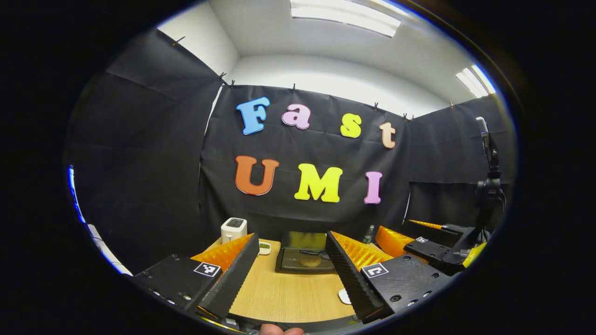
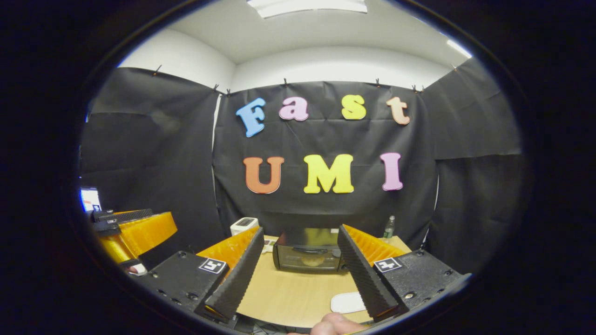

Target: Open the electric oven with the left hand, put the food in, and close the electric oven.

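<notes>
The black electric oven (image 1: 305, 255) stands at the far side of the wooden table (image 1: 288, 293), its glass door shut under a bar handle (image 2: 307, 250). A tan piece of food (image 2: 313, 261) shows dimly behind the glass. My left gripper (image 1: 292, 236) hovers above the near table edge, open, with nothing between its fingers (image 1: 233, 274); the oven lies straight ahead, well apart. My right gripper (image 2: 300, 230) is also open and holds nothing, aimed at the oven from the same distance. The right gripper (image 1: 433, 251) appears off to the right in the left gripper view.
A white plate (image 2: 348, 302) lies bare on the near right of the table. A white toaster (image 2: 244, 225) and a small dish (image 1: 264, 248) sit left of the oven, a bottle (image 2: 389, 226) to its right. A camera stand (image 1: 489, 186) rises at the right.
</notes>
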Demonstrator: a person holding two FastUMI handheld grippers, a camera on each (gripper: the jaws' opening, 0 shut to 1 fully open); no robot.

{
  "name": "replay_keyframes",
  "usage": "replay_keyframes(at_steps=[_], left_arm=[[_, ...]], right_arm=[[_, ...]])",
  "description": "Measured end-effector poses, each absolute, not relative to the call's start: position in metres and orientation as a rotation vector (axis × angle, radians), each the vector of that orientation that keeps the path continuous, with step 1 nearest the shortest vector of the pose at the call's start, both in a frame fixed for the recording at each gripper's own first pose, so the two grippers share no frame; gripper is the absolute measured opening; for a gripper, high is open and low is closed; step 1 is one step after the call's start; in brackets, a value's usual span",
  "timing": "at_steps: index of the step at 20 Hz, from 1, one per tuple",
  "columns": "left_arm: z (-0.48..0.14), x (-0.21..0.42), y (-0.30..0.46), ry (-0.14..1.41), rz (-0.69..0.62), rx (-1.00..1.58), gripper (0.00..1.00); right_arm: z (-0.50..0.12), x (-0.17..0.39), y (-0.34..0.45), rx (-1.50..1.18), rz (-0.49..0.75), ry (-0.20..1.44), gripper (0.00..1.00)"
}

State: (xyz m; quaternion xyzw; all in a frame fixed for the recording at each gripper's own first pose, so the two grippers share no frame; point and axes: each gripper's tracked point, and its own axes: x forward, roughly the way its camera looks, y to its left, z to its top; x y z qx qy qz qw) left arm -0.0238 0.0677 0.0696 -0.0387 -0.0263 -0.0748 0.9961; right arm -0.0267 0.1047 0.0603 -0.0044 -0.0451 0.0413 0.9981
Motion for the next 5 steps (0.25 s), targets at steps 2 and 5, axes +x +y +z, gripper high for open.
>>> replay_keyframes(at_steps=[2, 5], left_arm=[[0.0667, -0.0248, 0.0685, -0.052, -0.147, -0.077, 0.94], [0.0655, -0.0275, 0.0722, -0.054, -0.138, -0.075, 0.94]], right_arm=[[0.0602, -0.0257, 0.1078, -0.01, 0.085, -0.087, 0.97], [0.0607, -0.0245, 0.11, -0.011, 0.081, -0.091, 0.97]])
